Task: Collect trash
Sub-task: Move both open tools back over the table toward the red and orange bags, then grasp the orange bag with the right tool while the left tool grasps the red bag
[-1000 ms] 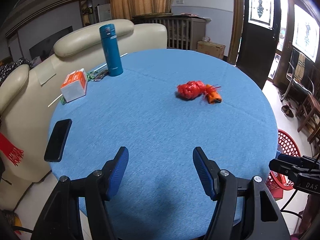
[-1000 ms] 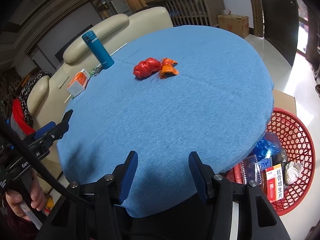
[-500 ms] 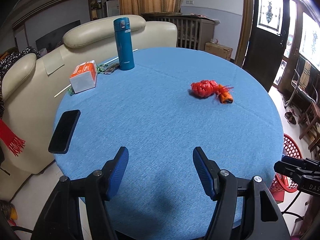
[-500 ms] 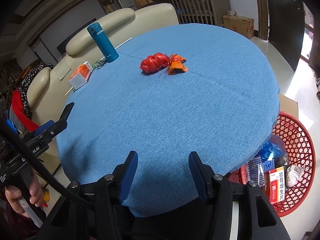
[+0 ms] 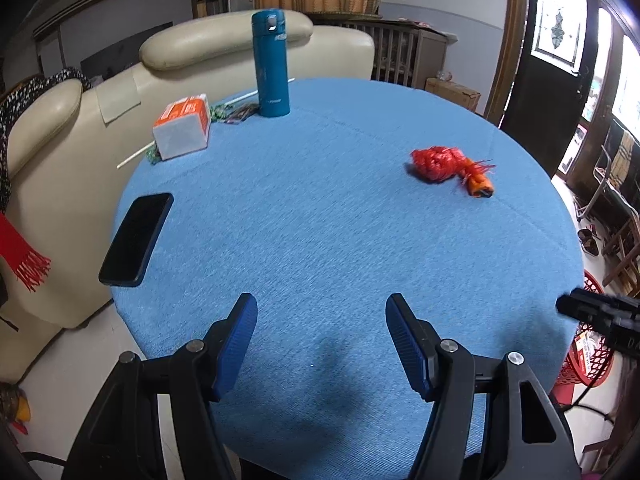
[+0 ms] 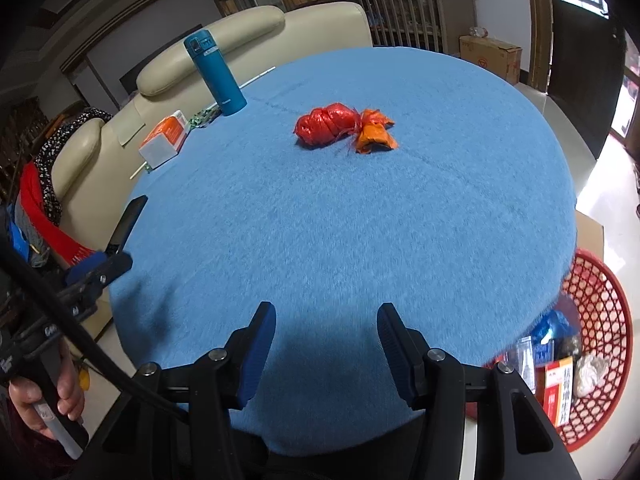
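Red trash bundle on table; both grippers tilted down, jaws apart.

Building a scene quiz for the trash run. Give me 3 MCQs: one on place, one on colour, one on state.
1. Where is the red basket?
A on the table
B on the floor beside the table
C on the sofa

2. What colour is the upright bottle?
A teal
B white
C red

3. What is between the right gripper fingers?
A the red mesh bag
B the phone
C nothing

Answers: 1 B, it sits below the table edge. 2 A, its body is teal. 3 C, the red mesh bag lies far off and the gap shows only cloth.
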Tool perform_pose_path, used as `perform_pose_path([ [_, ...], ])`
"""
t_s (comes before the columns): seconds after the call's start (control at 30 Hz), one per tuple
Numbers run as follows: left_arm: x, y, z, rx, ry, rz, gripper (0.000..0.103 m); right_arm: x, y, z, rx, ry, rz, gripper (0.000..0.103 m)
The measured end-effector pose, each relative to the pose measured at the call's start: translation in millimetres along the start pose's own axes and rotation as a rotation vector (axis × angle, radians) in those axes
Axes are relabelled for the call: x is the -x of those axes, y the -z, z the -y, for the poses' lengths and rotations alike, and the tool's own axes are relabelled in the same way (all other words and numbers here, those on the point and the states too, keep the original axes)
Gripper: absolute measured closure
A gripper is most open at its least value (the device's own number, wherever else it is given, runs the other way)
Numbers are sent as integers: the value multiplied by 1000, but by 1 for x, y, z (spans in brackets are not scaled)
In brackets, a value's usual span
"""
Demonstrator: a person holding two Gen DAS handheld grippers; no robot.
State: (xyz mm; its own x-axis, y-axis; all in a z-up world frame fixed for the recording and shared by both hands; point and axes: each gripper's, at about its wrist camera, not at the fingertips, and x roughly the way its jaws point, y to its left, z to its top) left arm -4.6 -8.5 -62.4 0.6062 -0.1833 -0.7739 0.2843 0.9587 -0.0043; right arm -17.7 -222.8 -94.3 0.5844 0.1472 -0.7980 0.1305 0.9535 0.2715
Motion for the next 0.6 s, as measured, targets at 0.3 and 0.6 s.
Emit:
perform_pose_path([
  [0.3,-31,-6,-6,9,-17,-69,35,-27,-55,21,-40,42,48,46],
  [0.6,-55,-44,12,-70,1,-96,35,-73,-124,54,-117,32,52,46],
])
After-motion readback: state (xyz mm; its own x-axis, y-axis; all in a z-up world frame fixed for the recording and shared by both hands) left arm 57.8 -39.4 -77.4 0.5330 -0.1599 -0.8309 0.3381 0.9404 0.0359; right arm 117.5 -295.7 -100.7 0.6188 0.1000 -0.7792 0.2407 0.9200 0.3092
